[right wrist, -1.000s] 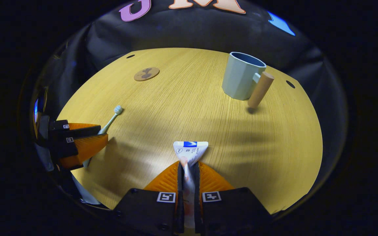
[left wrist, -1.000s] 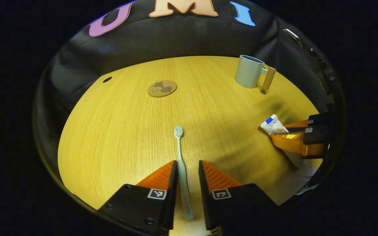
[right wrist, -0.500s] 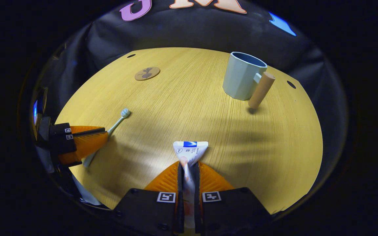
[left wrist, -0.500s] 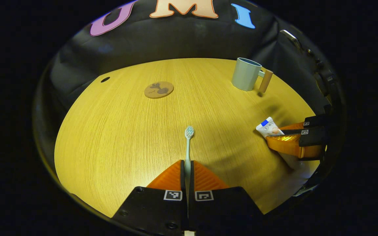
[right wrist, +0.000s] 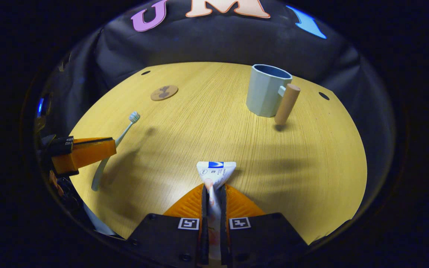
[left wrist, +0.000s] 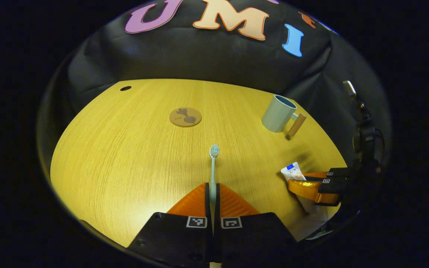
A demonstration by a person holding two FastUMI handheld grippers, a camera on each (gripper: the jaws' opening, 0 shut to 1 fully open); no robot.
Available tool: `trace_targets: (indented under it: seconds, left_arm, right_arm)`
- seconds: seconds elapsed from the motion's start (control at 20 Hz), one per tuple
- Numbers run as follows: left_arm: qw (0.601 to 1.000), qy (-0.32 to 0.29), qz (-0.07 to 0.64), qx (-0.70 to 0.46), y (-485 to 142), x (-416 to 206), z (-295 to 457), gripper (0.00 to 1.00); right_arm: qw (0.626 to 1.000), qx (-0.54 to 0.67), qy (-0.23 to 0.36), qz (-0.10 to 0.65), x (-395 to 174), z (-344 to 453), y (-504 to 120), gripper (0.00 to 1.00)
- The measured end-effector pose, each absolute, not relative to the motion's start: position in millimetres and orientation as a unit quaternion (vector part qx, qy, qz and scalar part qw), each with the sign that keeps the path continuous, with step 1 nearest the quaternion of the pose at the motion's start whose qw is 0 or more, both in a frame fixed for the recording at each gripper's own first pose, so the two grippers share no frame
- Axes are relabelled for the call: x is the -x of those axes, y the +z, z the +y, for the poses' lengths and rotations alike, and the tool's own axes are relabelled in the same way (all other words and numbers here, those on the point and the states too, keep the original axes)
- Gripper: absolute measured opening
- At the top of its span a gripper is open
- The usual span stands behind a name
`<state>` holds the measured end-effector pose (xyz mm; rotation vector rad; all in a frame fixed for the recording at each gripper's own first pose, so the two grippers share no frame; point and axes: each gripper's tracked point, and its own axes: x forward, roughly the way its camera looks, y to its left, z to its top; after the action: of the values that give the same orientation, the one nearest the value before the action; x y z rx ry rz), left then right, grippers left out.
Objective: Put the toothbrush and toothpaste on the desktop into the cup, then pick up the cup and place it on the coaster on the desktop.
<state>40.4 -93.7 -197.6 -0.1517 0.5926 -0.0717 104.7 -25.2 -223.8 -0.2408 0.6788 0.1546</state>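
In the left gripper view, the left hand-held gripper (left wrist: 213,191) was seen pressed together on the toothbrush (left wrist: 213,163), whose handle was pinched between both fingers while the bristled head pointed forward over the tabletop (left wrist: 125,156). In the right gripper view, the same toothbrush (right wrist: 119,137) was seen held off the wood, with its shadow cast beside it and its handle end hanging below the left hand-held gripper (right wrist: 114,143).

In the right gripper view, the right hand-held gripper (right wrist: 213,193) was seen closed on the toothpaste (right wrist: 215,172), with the tube clamped between both fingers and its flat crimped end sticking out forward. Whether the tube was touching the wood could not be told. In the left gripper view, that toothpaste (left wrist: 292,173) was seen pinched in the right hand-held gripper (left wrist: 292,180) near the right edge of the tabletop.

The cup (right wrist: 266,89) was seen standing upright on the far right part of the tabletop, with its rod-shaped wooden handle (right wrist: 287,104) turned toward the right. The coaster (right wrist: 164,92), a round disc with a dark plant drawing, was seen lying flat on the far left part, well apart from the cup. In the left gripper view, the coaster (left wrist: 185,117) was seen beyond the brush head and the cup (left wrist: 277,118) farther to the right.
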Motion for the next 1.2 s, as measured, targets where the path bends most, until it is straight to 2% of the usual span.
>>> trace_targets:
  seconds: [0.1,0.15,0.6,0.8,0.85,1.2]
  left_arm:
    - [0.956,-0.033,0.280,0.080,-187,-42,-91,0.00]
    - [0.959,-0.035,0.272,0.078,-181,-43,-89,0.00]
    - [0.964,-0.076,0.237,0.090,-144,-53,-98,0.00]
    - [0.965,-0.094,0.232,0.082,-136,-55,-94,0.00]
    - [0.964,-0.099,0.231,0.081,-135,-56,-93,0.00]
    - [0.962,-0.127,0.226,0.084,-131,-57,-92,0.00]
  right_arm:
    - [0.944,0.096,0.081,0.304,-108,-22,-209,0.15]
    - [0.951,0.083,0.081,0.286,-111,-20,-197,0.11]
    - [0.977,0.034,0.092,0.189,-133,-8,-124,0.10]
    - [0.989,0.006,0.081,0.123,-157,-7,-74,0.10]
    - [0.991,-0.004,0.080,0.111,-161,-7,-62,0.07]
    - [0.997,-0.027,0.056,0.046,-200,-19,-14,0.05]
